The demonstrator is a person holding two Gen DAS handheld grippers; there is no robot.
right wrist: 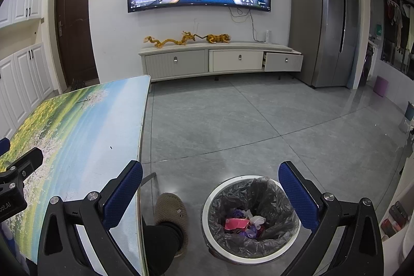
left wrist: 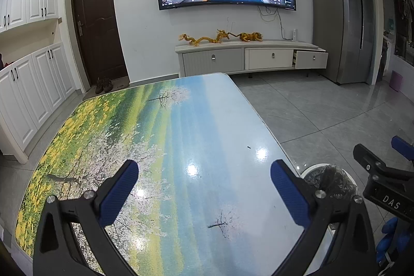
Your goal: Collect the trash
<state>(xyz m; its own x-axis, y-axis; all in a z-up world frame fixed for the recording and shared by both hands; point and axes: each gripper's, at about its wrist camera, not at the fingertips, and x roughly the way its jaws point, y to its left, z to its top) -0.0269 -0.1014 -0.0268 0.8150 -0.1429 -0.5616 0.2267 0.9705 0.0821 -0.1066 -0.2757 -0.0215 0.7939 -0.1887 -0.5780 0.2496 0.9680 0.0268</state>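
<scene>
A white round trash bin [right wrist: 207, 201] with a black liner stands on the floor right of the table; red, white and purple trash [right wrist: 243, 224] lies inside. My right gripper [right wrist: 210, 195] is open and empty, above the bin. The bin's rim [left wrist: 314, 168] shows at the table's right edge in the left wrist view. My left gripper [left wrist: 204, 192] is open and empty over the table [left wrist: 181, 136], which has a landscape print. A tiny dark speck [left wrist: 249, 147] lies on the table; it also shows in the right wrist view [right wrist: 111, 147].
A slippered foot [right wrist: 172, 214] stands between the table [right wrist: 85, 136] and the bin. Grey tiled floor [right wrist: 245, 120] stretches to a TV cabinet [right wrist: 220, 61], a fridge [right wrist: 326, 20] and a brown door [left wrist: 95, 25]. The right gripper's body [left wrist: 383, 180] sits right of my left gripper.
</scene>
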